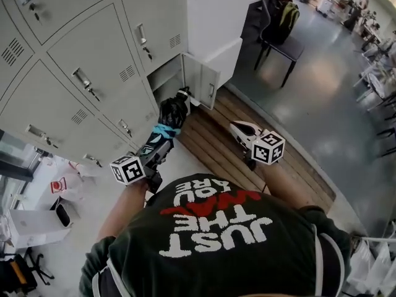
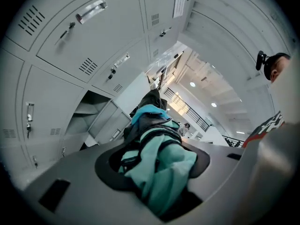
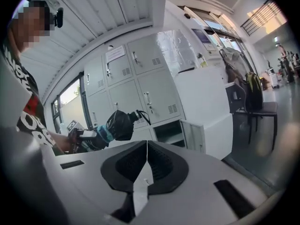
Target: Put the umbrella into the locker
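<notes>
Lockers [image 1: 93, 73] of grey metal line the wall. One low open locker [image 1: 166, 78] has its door [image 1: 209, 86] swung out. Black-and-teal folded umbrella [image 1: 172, 115] points at the open locker, tip near its mouth, clamped in the left gripper [image 1: 154, 148]. Near that door, the right gripper [image 3: 146, 165] is closed on nothing.

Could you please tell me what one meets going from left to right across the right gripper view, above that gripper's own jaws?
The left hand-held gripper → umbrella clamped in it → open locker → door of that locker, swung open → chair.
</notes>
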Demonstrator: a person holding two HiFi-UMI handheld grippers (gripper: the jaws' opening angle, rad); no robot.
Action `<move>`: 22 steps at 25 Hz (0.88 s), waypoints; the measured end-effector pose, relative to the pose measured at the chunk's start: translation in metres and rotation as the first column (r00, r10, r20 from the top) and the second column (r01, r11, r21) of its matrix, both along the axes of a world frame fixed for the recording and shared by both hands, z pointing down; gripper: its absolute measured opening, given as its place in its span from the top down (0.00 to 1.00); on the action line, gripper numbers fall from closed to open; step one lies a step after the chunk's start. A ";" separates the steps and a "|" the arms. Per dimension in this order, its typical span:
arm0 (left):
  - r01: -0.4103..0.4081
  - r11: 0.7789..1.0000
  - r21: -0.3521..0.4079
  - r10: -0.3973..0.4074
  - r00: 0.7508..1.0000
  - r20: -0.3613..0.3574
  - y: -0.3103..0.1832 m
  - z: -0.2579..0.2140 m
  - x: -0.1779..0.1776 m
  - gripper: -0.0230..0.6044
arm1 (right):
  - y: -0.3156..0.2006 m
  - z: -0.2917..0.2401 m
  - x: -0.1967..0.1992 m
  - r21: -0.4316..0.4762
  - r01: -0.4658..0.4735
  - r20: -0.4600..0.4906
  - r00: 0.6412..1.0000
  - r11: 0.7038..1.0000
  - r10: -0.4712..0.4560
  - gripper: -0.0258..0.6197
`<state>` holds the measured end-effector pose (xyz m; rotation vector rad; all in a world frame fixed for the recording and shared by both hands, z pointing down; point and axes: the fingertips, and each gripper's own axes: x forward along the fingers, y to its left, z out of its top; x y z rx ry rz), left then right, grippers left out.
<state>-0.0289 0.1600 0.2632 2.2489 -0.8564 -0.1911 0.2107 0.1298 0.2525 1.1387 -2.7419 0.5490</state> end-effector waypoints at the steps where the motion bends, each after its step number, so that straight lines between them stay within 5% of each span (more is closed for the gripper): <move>1: 0.007 1.000 -0.012 -0.007 1.000 0.001 -0.011 0.001 0.008 0.61 | -0.014 0.002 0.006 -0.006 0.010 0.005 1.000 1.000 -0.010 0.91; 12: 0.061 0.992 -0.112 -0.057 0.998 0.034 -0.084 0.031 0.001 0.61 | -0.113 0.022 -0.018 -0.050 0.101 0.019 0.995 0.994 -0.101 0.91; 22: -0.087 0.985 -0.150 0.095 0.995 0.044 -0.156 0.065 -0.059 0.61 | -0.173 0.028 -0.089 -0.057 0.012 -0.018 1.000 0.998 -0.013 0.91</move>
